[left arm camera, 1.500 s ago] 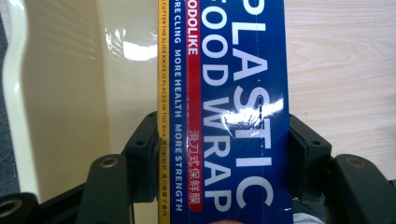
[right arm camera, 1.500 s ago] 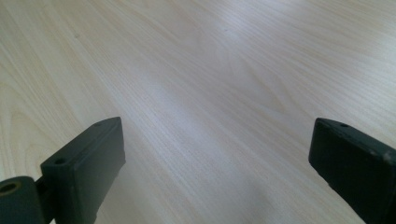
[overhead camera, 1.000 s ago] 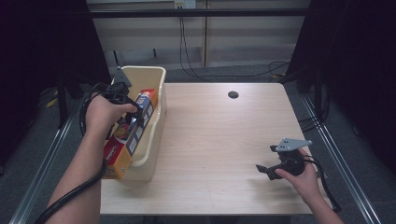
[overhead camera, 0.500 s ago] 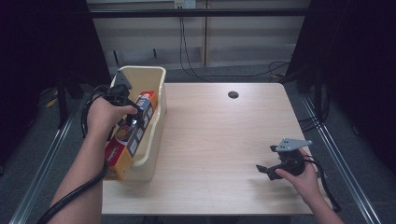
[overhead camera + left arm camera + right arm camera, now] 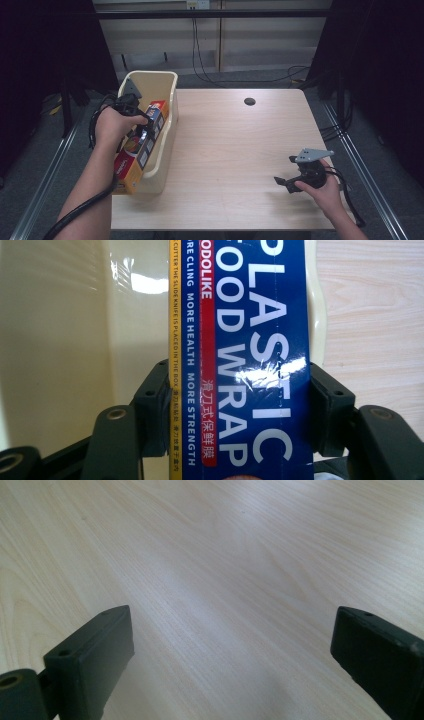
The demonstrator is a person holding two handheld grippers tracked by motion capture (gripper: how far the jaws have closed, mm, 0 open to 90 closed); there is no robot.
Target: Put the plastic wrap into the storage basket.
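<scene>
A long blue, red and orange box of plastic food wrap point(image 5: 131, 169) lies tilted in a cream plastic bin point(image 5: 167, 145) at the table's left edge. My left gripper point(image 5: 144, 129) is shut on the box about halfway along it. In the left gripper view both black pads press the sides of the box point(image 5: 250, 340), with the bin's cream wall point(image 5: 65, 340) behind it. My right gripper point(image 5: 282, 181) rests low over the wooden table point(image 5: 235, 150) at the front right. Its jaws stand wide apart around bare wood in the right gripper view point(image 5: 230, 630).
A round dark cable hole point(image 5: 249, 101) sits near the table's far edge. Cables point(image 5: 200, 55) hang behind the table. Metal rails point(image 5: 365, 170) run along both sides of the table, over dark floor.
</scene>
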